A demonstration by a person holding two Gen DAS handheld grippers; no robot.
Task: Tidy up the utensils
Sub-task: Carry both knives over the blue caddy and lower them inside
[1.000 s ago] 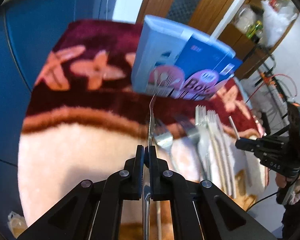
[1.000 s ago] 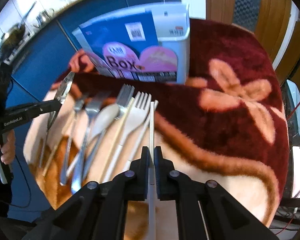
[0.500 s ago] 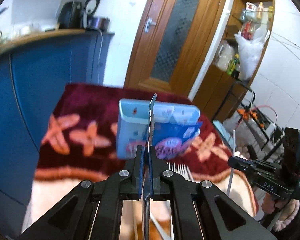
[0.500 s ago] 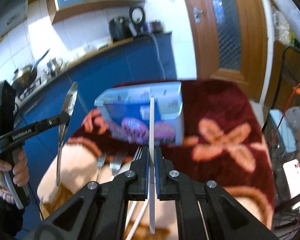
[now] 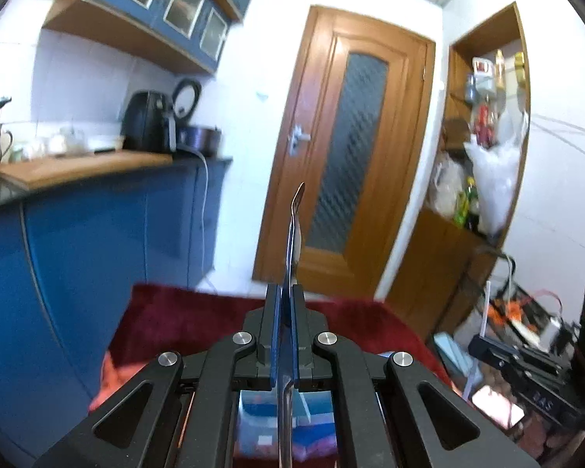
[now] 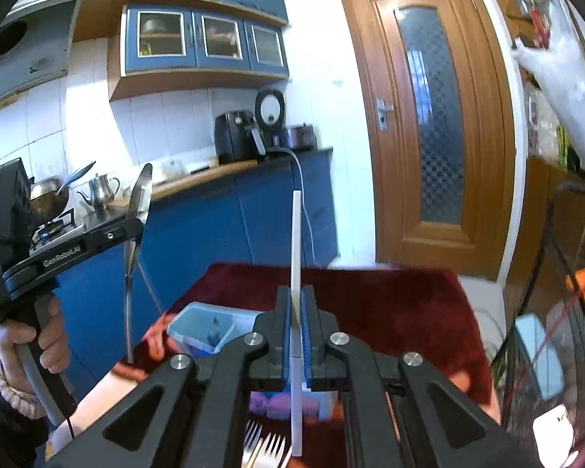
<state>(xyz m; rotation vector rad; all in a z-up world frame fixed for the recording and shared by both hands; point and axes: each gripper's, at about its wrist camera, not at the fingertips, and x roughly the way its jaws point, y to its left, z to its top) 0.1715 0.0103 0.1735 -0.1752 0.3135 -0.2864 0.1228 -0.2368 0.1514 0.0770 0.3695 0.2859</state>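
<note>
The metal spoon [image 5: 295, 230] stands nearly upright in the left gripper [image 5: 284, 335], seen edge-on from that wrist: its long axis runs up from between the pads, bowl end topmost against the wooden door [image 5: 347, 156]. In the right wrist view the same spoon [image 6: 136, 234] shows bowl up and handle hanging straight down below the left gripper [image 6: 130, 230], which a hand [image 6: 31, 347] holds by its grip at the left. The jaws are pressed together on the spoon's stem.

The white stick [image 6: 296, 273] — flat and slim, what kind of utensil I cannot tell — is pinched by the right gripper [image 6: 297, 335], its jaws closed tight on it. Its long axis is also near vertical, one end up in front of the blue cabinets [image 6: 214, 241], the other hanging below the pads.

Beneath both grippers sits the open blue box [image 6: 202, 327] on the dark red blanket [image 6: 390, 312] — printed side towards the near edge. Nearer still, white fork tines [image 6: 267, 448] lie at the bottom edge of the right view. Far behind, a black appliance [image 6: 236, 136] stands on the counter.
</note>
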